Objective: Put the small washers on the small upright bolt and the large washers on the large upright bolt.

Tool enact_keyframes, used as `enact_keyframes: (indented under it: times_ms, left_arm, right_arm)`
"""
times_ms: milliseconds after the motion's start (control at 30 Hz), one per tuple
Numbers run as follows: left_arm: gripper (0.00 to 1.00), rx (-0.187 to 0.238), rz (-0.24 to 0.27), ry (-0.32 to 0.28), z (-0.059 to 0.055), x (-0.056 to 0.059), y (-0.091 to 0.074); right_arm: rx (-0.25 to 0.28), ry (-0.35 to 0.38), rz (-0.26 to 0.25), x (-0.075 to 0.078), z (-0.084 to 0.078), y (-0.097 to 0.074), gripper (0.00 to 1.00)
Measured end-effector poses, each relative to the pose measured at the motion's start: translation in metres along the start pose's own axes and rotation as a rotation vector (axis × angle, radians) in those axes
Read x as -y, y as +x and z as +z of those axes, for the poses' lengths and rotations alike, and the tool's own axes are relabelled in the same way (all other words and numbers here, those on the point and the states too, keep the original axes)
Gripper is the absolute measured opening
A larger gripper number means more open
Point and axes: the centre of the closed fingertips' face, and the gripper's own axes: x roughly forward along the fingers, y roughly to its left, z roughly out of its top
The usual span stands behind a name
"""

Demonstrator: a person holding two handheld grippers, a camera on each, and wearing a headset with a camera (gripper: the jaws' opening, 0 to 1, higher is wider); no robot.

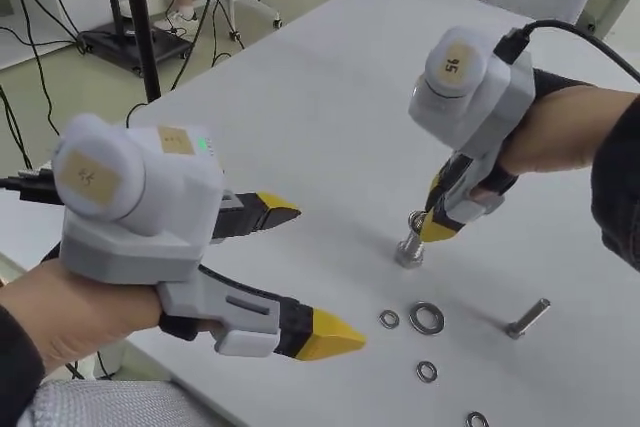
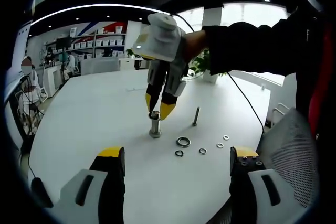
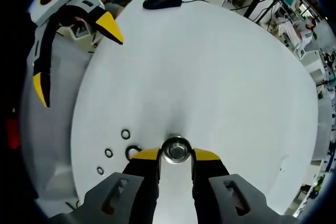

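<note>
The large bolt [image 1: 408,250] stands upright on the white table [image 1: 330,97]. My right gripper [image 1: 425,227] points down at its top, jaws shut on a large washer [image 3: 176,149] right over the bolt's tip. A smaller bolt [image 1: 527,317] lies on its side to the right. Another large washer [image 1: 427,318] and several small washers, one of them [image 1: 389,319], lie loose in front of the upright bolt. My left gripper [image 1: 320,272] hovers open and empty at the near left, away from the parts.
The table's near edge runs just under my left gripper. A black mouse [image 3: 161,1] lies at the far end of the table. Desks, chairs and cables stand on the floor beyond the table [image 1: 150,37].
</note>
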Motion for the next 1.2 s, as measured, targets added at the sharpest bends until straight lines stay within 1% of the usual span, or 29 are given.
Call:
enact_keyframes:
  times_ms: [400,767,900,1100,1200]
  left_arm:
    - [0.82,-0.006,-0.001,-0.003,-0.003,0.000,0.001]
    - [0.82,-0.014,-0.002,-0.008,-0.007,0.000,0.001]
    - [0.82,-0.015,-0.003,-0.009,-0.007,-0.001,0.001]
    - [0.82,-0.016,-0.006,-0.011,-0.007,-0.001,0.001]
    - [0.82,-0.017,-0.007,-0.010,-0.007,-0.001,0.002]
  right_arm:
    - [-0.032,0.000,0.016,-0.005,-0.004,0.018,0.23]
    - [-0.033,0.015,0.019,-0.009,-0.008,0.036,0.23]
    - [-0.044,0.016,0.019,-0.011,-0.009,0.043,0.23]
    - [-0.035,0.026,0.023,-0.012,-0.007,0.043,0.24]
    - [-0.033,0.026,0.022,-0.009,-0.005,0.044,0.24]
